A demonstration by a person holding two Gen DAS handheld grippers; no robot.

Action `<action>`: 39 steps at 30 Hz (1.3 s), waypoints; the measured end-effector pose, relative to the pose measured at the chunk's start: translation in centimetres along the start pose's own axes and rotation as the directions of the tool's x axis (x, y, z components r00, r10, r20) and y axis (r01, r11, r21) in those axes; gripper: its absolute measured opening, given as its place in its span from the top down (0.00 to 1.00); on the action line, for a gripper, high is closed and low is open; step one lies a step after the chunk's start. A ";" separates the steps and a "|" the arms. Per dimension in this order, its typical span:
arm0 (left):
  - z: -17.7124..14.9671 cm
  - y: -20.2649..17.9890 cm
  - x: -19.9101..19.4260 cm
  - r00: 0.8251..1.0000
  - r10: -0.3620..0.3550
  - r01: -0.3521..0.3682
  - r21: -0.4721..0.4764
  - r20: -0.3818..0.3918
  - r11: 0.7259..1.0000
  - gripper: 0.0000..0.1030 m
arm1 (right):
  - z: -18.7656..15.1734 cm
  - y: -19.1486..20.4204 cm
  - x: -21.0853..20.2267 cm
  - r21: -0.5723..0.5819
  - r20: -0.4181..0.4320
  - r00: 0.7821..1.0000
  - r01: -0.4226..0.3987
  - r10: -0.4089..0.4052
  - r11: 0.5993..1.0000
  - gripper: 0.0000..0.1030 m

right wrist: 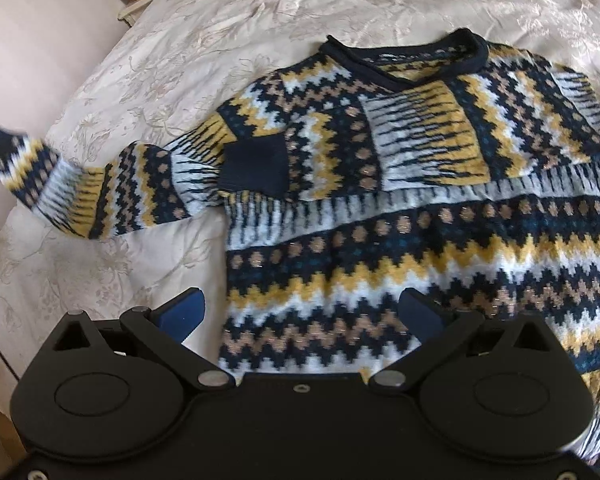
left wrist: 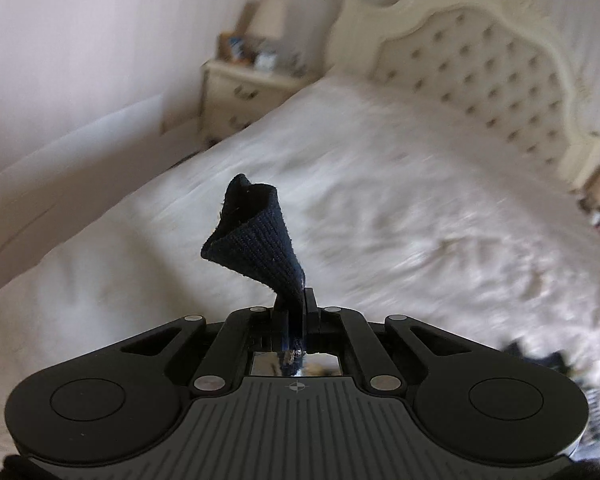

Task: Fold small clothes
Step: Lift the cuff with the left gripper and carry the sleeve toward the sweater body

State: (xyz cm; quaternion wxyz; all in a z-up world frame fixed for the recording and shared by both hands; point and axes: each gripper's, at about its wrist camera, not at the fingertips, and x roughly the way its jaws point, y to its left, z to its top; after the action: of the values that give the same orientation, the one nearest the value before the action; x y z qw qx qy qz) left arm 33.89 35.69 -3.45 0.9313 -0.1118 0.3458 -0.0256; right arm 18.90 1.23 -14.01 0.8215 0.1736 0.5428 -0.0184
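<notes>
A patterned knit sweater (right wrist: 400, 208) in navy, yellow, white and tan lies on the bed, neck hole away from me. One sleeve is folded across the chest, its navy cuff (right wrist: 254, 168) lying on the body. The other sleeve (right wrist: 100, 196) stretches out to the left and is lifted at its end. My left gripper (left wrist: 296, 304) is shut on that sleeve's navy cuff (left wrist: 252, 236), which stands up from the jaws. My right gripper (right wrist: 304, 312) is open and empty, hovering over the sweater's lower body, blue pads (right wrist: 182, 312) spread wide.
The bed has a cream embroidered cover (right wrist: 220, 20) and a tufted cream headboard (left wrist: 480, 64). A cream nightstand (left wrist: 236, 92) with a lamp and small items stands beside the bed against the pale wall. A bit of the sweater shows at the left wrist view's lower right edge (left wrist: 548, 360).
</notes>
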 end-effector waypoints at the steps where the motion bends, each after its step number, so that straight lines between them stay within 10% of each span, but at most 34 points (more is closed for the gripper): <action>1: 0.3 -1.3 -0.5 1.000 -0.018 0.018 -0.001 0.017 1.000 0.95 | 0.0 -0.7 -0.1 -0.001 -0.003 1.000 -0.010 0.010 1.000 0.00; 15: 0.0 -18.1 -8.0 0.969 -0.130 0.150 -0.083 0.209 0.985 0.95 | 2.3 -12.9 -4.1 -0.047 0.005 0.993 -0.115 0.115 0.992 0.00; 23: -0.4 -12.9 -10.0 0.971 0.006 0.045 -0.210 0.238 0.977 0.95 | 3.7 -15.6 -4.8 -0.060 0.021 0.993 -0.117 0.118 0.991 0.00; 39: -0.6 0.2 -7.9 0.962 0.240 -0.179 -0.362 0.131 0.915 0.95 | 3.3 -8.7 -3.4 -0.068 0.012 0.993 -0.116 0.117 0.991 0.00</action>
State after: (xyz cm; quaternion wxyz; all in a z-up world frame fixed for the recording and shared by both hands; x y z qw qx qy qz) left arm 27.45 36.80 1.12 0.9206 -0.2382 0.2729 0.1459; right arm 18.53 -8.52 -12.15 0.8309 0.1771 0.5254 0.0467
